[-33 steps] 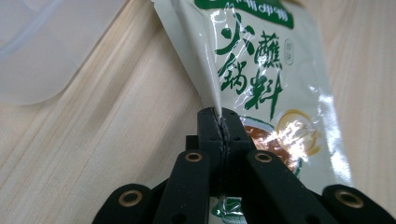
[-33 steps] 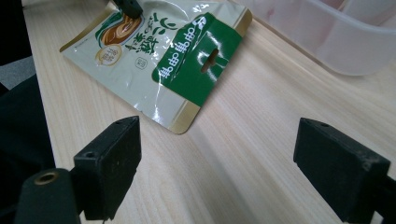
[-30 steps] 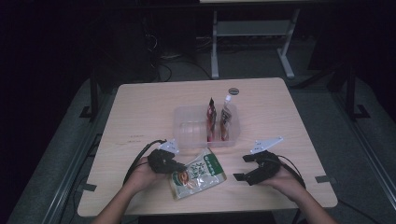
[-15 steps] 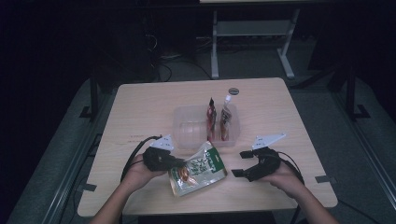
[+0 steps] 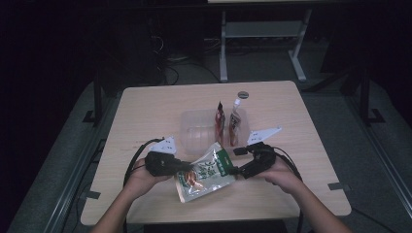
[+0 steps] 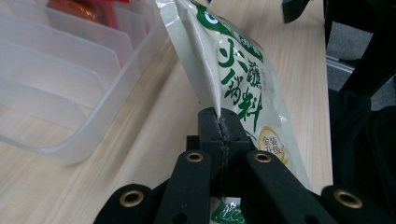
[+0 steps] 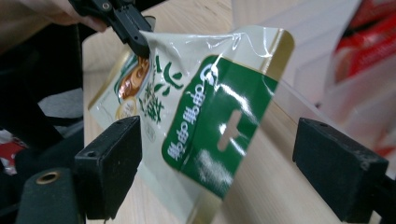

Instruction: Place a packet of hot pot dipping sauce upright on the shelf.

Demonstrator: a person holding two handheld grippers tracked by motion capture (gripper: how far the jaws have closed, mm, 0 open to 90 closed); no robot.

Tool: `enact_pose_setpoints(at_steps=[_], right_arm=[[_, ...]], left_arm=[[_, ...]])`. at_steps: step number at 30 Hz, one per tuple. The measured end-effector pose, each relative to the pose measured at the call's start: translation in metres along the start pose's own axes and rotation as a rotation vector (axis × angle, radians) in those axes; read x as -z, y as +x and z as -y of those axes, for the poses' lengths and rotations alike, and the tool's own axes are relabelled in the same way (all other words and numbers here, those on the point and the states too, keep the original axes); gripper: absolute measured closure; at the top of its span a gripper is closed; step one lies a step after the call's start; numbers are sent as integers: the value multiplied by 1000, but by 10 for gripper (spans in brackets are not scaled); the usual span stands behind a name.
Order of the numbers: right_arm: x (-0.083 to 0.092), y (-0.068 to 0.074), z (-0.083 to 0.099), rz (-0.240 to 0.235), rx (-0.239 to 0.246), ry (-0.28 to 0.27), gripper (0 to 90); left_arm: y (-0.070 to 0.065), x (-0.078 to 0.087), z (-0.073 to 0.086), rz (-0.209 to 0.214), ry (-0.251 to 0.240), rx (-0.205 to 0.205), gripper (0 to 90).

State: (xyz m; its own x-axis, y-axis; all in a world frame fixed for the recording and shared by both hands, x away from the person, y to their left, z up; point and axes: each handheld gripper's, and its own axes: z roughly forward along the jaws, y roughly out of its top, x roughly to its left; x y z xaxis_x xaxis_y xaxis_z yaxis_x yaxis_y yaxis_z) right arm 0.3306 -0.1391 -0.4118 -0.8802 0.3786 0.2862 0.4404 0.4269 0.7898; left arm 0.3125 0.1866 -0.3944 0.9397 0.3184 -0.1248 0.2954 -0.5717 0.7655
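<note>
Pinching a green sauce pouch in my left gripper; right gripper gapes. Clear tray at twelve o'clock holds two red packets.

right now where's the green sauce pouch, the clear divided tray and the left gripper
green sauce pouch (image 7: 219, 126), right gripper view, on its green header panel
clear divided tray (image 5: 194, 127), high view, on a bare compartment at its left side
left gripper (image 6: 219, 122), left gripper view, at its jaw tips shut on the pouch's edge

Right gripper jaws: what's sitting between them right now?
The green top end of the sauce pouch sits between the open jaws of the right gripper, touching neither, in the right gripper view. The left gripper pinches its side edge.
</note>
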Motion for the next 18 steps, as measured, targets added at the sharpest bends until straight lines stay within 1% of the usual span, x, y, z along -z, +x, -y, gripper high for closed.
enact_pose_setpoints(at_steps=[2,4,5,7,8,10,11,13,14,18], right_arm=[[-5,-1,-4,-11,6,4,150],[-8,-3,-7,-26,5,5,150],[-10,-3,-7,-35,1,5,150],[-13,-4,-6,-53,-4,12,150],[-15,-5,-5,-61,-8,19,151],[-16,-5,-2,-74,-10,23,166],[-17,-6,-1,-93,-17,20,170],[-19,-6,0,-110,-22,23,192],[-20,-5,1,-119,-19,29,200],[-21,-4,1,-149,-18,33,260]], left_arm=[[0,2,-1,0,-13,-11,899],[-1,4,-2,6,-26,-6,899],[-2,4,-2,6,-34,-11,899],[-3,5,-3,11,-46,-25,899],[-4,4,-3,15,-54,-24,899],[-6,3,-4,21,-57,-33,899],[-6,3,-5,25,-56,-37,899],[-8,0,-6,24,-51,-44,899],[-9,-1,-6,24,-47,-51,899],[-11,-3,-8,26,-51,-56,899]])
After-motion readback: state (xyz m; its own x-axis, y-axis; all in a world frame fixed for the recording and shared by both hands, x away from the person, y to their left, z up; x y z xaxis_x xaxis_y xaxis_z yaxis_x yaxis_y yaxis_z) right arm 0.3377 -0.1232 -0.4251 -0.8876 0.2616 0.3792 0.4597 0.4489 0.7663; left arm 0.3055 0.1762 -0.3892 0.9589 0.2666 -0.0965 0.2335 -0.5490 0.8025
